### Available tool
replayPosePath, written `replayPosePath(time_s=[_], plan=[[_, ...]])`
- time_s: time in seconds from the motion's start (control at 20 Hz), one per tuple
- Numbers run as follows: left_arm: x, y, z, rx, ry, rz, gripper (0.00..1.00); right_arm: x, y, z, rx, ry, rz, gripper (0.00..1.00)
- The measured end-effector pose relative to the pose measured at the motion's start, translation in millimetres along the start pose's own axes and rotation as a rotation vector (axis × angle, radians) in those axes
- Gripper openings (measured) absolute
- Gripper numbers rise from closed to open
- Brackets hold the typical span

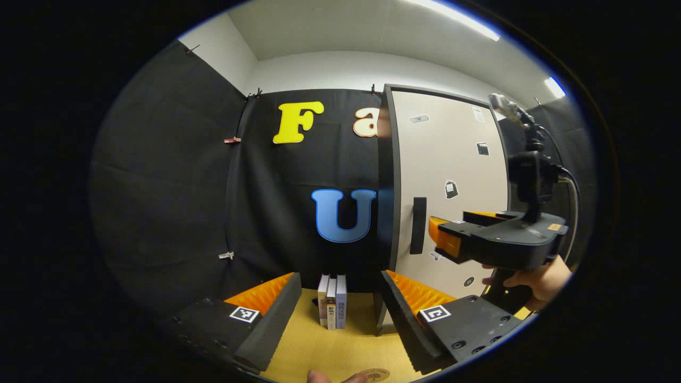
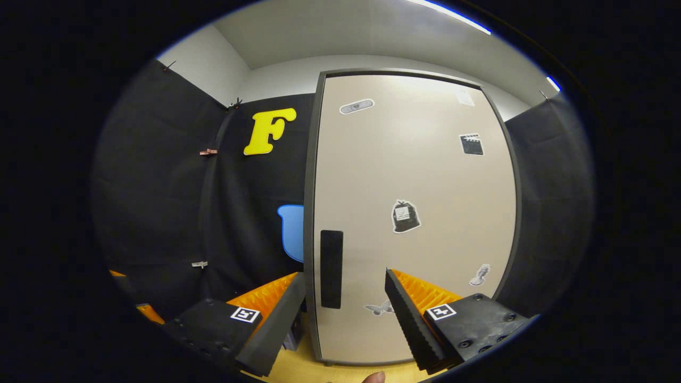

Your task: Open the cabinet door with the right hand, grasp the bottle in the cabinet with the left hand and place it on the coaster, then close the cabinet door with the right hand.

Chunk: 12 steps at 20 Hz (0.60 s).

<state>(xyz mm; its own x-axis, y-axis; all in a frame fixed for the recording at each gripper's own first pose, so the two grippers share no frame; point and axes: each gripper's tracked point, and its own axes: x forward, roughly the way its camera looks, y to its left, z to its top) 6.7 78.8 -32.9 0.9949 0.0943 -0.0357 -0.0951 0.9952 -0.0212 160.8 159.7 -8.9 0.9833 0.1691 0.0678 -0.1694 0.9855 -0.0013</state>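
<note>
Beige laminate spreads ahead of my right gripper (image 2: 343, 314), whose jaws stand wide apart with nothing between them, aimed at the lower part of the cabinet door (image 2: 415, 213). The door is shut, and its dark upright handle (image 2: 331, 268) sits near the left edge, showing in the gap between my fingers, closer to the left one, with no contact that I can see. Stickers dot the door panel. From my left gripper (image 1: 340, 314), also spread wide and holding nothing, I look over a wooden table (image 1: 330, 346) at three books (image 1: 332, 307) standing upright together near the black cloth wall, just left of the cabinet's foot. In the left gripper view the right gripper (image 1: 497, 239) hangs in front of the door, beside the handle (image 1: 418, 225), held by a hand (image 1: 537, 279) below it. At the bottom edge of that view a round coaster (image 1: 374, 374) lies flat on the table, partly cut off. I can't see the bottle with the door shut.
</note>
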Motion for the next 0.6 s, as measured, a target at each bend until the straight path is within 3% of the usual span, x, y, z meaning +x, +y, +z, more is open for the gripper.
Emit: replayPosePath(time_s=[0.25,0.45,0.5,0.55,0.6], plan=[[-1,10,-5,-0.003,0.005,0.011,0.94,52,7,-27,0.040,0.059,-0.020,0.95],[0,18,-7,-0.011,0.009,0.023,0.94,76,10,-41,0.086,0.091,-0.022,0.72],[0,19,-8,-0.011,0.012,0.026,0.94,79,10,-43,0.098,0.096,-0.028,0.51],[-1,20,-10,-0.011,0.013,0.031,0.94,79,10,-42,0.110,0.092,-0.037,0.42],[-1,21,-10,-0.014,0.014,0.035,0.94,78,9,-43,0.111,0.095,-0.056,0.42]])
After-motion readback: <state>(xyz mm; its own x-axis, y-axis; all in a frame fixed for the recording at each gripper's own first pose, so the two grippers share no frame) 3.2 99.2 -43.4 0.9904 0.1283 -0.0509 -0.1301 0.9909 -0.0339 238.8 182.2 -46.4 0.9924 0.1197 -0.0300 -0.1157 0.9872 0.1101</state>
